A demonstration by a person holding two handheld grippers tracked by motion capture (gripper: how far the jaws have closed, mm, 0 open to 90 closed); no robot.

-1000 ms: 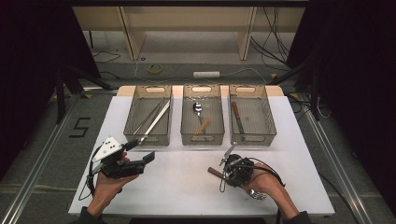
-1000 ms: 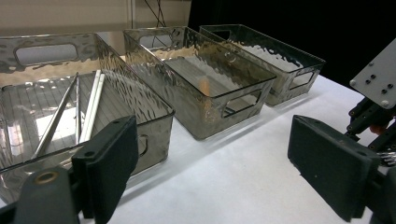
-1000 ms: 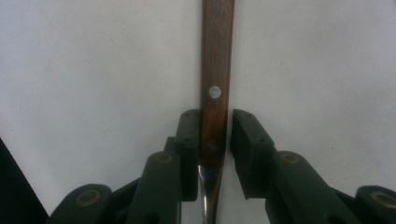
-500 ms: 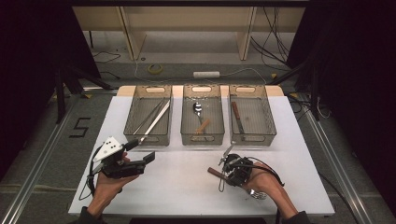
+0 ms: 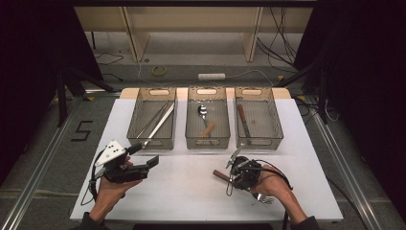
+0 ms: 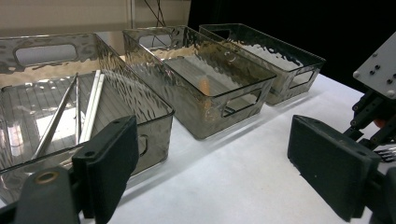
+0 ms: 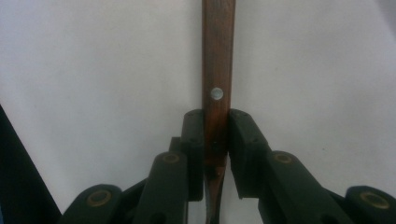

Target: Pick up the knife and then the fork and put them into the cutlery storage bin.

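Note:
A fork with a brown wooden handle (image 7: 217, 65) lies on the white table (image 5: 182, 191). Its handle end (image 5: 220, 174) points left and its tines (image 5: 262, 197) stick out under the person's right hand. My right gripper (image 7: 215, 140) has just been closing, and its two pads now press on the handle from both sides. In the high view that gripper (image 5: 234, 175) sits low at the table's front right. My left gripper (image 5: 143, 157) hovers at the front left, jaws wide open with nothing between them (image 6: 219, 186).
Three clear bins stand in a row at the back. The left bin (image 5: 132, 120) holds long metal tongs (image 6: 88, 112). A spoon (image 5: 202, 111) lies in the middle bin (image 5: 207, 142). The right bin (image 5: 276, 122) holds a wooden-handled knife (image 5: 242, 120).

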